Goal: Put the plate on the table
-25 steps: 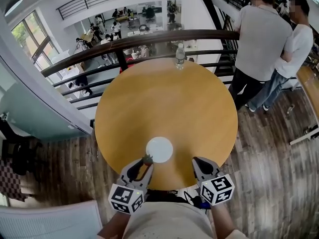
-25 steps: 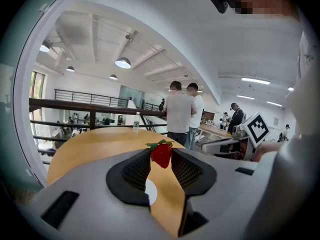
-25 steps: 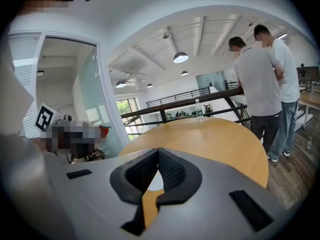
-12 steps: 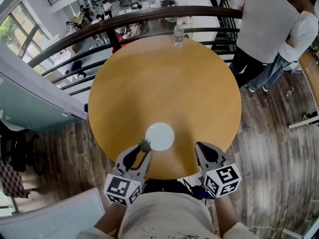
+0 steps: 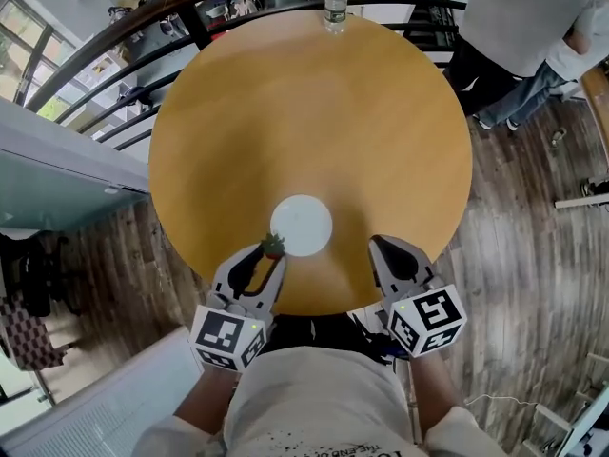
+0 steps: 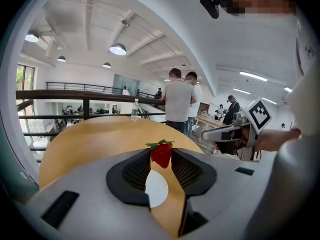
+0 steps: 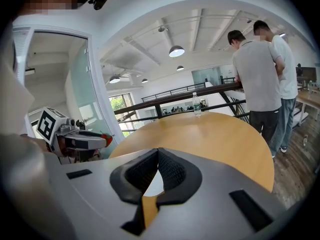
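A round white plate [image 5: 302, 225] lies flat on the round wooden table [image 5: 314, 112], close to its near edge. My left gripper [image 5: 270, 257] sits at the plate's near left rim, shut on a small red strawberry [image 5: 273, 247] with green leaves. The left gripper view shows the strawberry [image 6: 161, 154] pinched at the tips of the jaws, with the plate [image 6: 156, 189] below. My right gripper [image 5: 383, 248] hovers at the table's near edge, right of the plate and apart from it. Its jaws [image 7: 158, 152] meet at the tips with nothing between them.
A clear water bottle [image 5: 334, 3] stands at the table's far edge, by a dark railing [image 5: 181, 12]. Two people [image 5: 533, 17] stand on the wooden floor at the far right. A glass wall runs along the left.
The head view has swung, so the table sits higher and larger in frame. Both grippers keep their places beside the plate, the strawberry still held.
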`<state>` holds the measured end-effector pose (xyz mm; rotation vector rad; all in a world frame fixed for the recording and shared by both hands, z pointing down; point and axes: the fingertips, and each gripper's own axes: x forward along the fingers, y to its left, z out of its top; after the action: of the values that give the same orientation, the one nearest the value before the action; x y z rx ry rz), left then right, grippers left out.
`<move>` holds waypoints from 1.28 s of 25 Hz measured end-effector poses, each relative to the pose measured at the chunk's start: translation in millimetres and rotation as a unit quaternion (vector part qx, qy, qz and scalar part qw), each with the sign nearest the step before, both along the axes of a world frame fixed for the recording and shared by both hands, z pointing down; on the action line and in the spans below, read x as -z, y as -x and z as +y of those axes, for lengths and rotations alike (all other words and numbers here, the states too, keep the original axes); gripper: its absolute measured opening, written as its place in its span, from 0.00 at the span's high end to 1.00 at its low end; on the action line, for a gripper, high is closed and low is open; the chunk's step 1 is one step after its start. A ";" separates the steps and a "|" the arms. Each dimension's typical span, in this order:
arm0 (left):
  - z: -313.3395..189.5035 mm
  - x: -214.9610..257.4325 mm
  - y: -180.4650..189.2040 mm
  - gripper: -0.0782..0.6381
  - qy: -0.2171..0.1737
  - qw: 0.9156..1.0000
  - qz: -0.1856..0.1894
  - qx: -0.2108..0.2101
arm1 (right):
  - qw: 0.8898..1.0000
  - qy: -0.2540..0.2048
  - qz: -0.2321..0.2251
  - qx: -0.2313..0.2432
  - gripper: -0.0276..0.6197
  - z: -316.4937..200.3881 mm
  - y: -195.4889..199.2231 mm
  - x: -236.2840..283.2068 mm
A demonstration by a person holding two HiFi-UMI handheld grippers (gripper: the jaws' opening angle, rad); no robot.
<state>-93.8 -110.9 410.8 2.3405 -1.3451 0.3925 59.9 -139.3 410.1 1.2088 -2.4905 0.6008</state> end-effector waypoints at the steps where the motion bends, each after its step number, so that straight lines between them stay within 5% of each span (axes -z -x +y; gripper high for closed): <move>1: -1.1 -3.8 -1.3 0.69 0.002 1.000 -0.003 -0.002 | 1.000 0.003 -0.001 0.000 0.92 -0.8 -0.1 -2.8; 32: -48.5 -132.2 -24.2 0.69 0.091 0.992 -0.075 -0.044 | 0.998 0.062 -0.005 0.001 0.92 -28.0 -1.0 -76.4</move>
<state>-69.5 -159.4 543.0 2.2603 -1.2159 0.7004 60.9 -167.2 486.5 1.1596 -2.4224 0.7518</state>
